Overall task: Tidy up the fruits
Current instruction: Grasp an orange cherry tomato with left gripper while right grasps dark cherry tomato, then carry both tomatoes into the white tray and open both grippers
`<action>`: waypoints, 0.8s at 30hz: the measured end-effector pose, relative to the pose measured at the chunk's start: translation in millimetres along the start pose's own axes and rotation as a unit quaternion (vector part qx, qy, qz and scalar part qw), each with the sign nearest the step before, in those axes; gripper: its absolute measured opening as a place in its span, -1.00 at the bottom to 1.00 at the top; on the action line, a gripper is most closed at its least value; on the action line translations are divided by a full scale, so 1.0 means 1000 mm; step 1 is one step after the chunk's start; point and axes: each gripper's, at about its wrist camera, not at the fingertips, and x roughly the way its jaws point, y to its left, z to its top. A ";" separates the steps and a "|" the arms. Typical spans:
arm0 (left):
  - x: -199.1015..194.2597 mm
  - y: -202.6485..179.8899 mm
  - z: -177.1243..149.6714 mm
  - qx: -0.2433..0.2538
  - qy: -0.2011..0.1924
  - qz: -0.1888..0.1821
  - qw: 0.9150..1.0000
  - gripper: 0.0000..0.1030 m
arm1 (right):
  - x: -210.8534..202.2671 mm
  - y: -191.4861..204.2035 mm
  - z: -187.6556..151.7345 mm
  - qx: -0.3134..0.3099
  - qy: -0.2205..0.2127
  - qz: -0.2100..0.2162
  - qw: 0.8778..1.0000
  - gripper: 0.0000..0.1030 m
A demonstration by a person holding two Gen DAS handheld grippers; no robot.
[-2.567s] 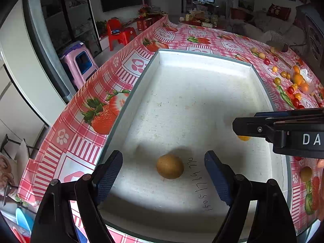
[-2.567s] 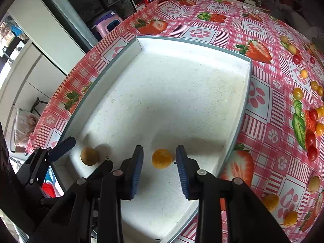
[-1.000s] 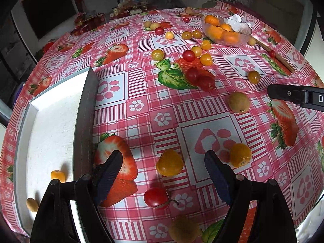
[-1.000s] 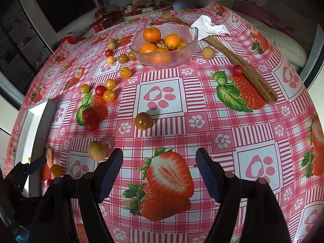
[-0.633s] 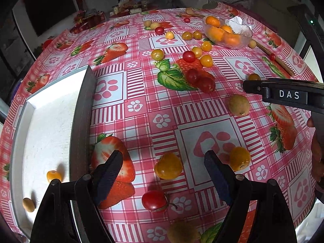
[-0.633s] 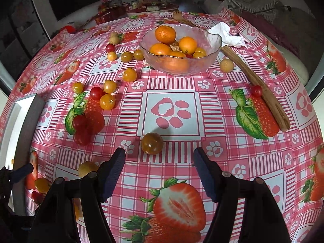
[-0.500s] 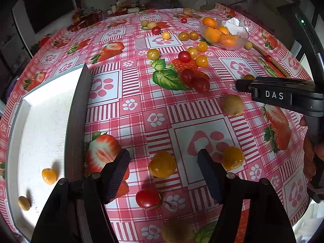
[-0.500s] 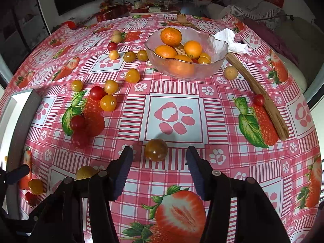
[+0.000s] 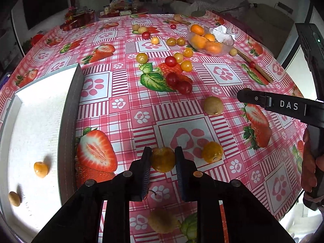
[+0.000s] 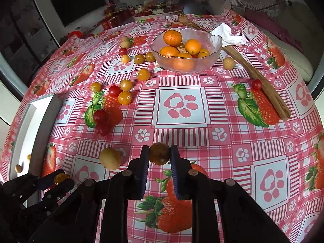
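1. Between the pads of the left gripper (image 9: 163,160) sits a yellow-orange tomato (image 9: 163,159), pinched from both sides on the tablecloth (image 9: 125,121); a second orange fruit (image 9: 212,152) lies just beside it at 3 o'clock.
2. Gripped in the right gripper (image 10: 160,154) is a dark brownish tomato (image 10: 159,154) — the pads press its two flanks. A pale round fruit (image 10: 110,158) rests near it at 9 o'clock.
3. White tray (image 9: 69,109), at 9 o'clock from the left claw: two pieces inside, one small orange fruit (image 9: 40,169) and one small tan fruit (image 9: 14,198).
4. Glass bowl (image 10: 212,46), at 12 o'clock from the right claw: at least four oranges (image 10: 172,38), with smaller fruit among them.
5. Loose between tray and bowl — a scatter of cherry tomatoes, at least four red (image 10: 114,91) and several yellow (image 10: 125,98).
6. Both tools point steeply down at the table; part of a hand (image 9: 308,162) shows at the right edge of the left view.
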 end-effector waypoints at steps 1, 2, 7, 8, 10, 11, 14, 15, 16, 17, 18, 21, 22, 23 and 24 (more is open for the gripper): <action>-0.003 0.001 -0.001 -0.002 -0.002 -0.001 1.000 -0.52 | -0.003 -0.001 -0.003 0.003 0.001 0.006 1.000 -0.56; -0.006 0.003 -0.001 -0.005 -0.004 -0.003 1.000 -0.52 | -0.007 -0.002 -0.006 0.006 0.002 0.011 1.000 -0.56; -0.020 0.009 -0.003 -0.013 -0.016 -0.004 1.000 -0.52 | -0.019 -0.004 -0.018 0.019 0.007 0.032 0.999 -0.56; -0.023 0.011 -0.004 -0.015 -0.019 -0.004 1.000 -0.52 | -0.021 -0.003 -0.019 0.020 0.007 0.034 0.999 -0.56; -0.029 0.014 -0.005 -0.017 -0.024 -0.003 1.000 -0.52 | -0.025 -0.002 -0.022 0.019 0.005 0.034 0.999 -0.56; -0.031 0.015 -0.007 -0.018 -0.026 -0.003 0.999 -0.52 | -0.027 0.000 -0.023 0.018 0.005 0.033 0.999 -0.56; -0.037 0.021 -0.009 -0.024 -0.032 -0.002 0.999 -0.52 | -0.030 0.003 -0.026 0.018 0.005 0.035 0.999 -0.56; -0.039 0.023 -0.011 -0.026 -0.034 -0.002 0.999 -0.52 | -0.031 0.005 -0.026 0.018 0.005 0.036 0.999 -0.56; -0.042 0.026 -0.012 -0.028 -0.036 -0.001 0.999 -0.52 | -0.033 0.007 -0.027 0.017 0.005 0.036 0.999 -0.56; -0.044 0.028 -0.013 -0.030 -0.039 -0.001 0.999 -0.52 | -0.034 0.010 -0.027 0.015 0.004 0.036 0.999 -0.56; -0.046 0.031 -0.015 -0.032 -0.041 0.000 0.999 -0.52 | -0.036 0.013 -0.028 0.011 0.003 0.037 0.999 -0.56; -0.052 0.040 -0.020 -0.041 -0.046 0.002 0.998 -0.52 | -0.040 0.024 -0.028 0.002 0.000 0.039 0.999 -0.56; -0.054 0.044 -0.022 -0.044 -0.048 0.003 0.998 -0.52 | -0.042 0.028 -0.029 -0.001 -0.001 0.040 0.999 -0.56; -0.056 0.048 -0.024 -0.048 -0.050 0.005 0.998 -0.52 | -0.043 0.032 -0.029 -0.005 -0.001 0.042 0.999 -0.56; -0.058 0.052 -0.026 -0.052 -0.051 0.005 0.997 -0.52 | -0.044 0.037 -0.029 -0.008 -0.002 0.043 0.999 -0.56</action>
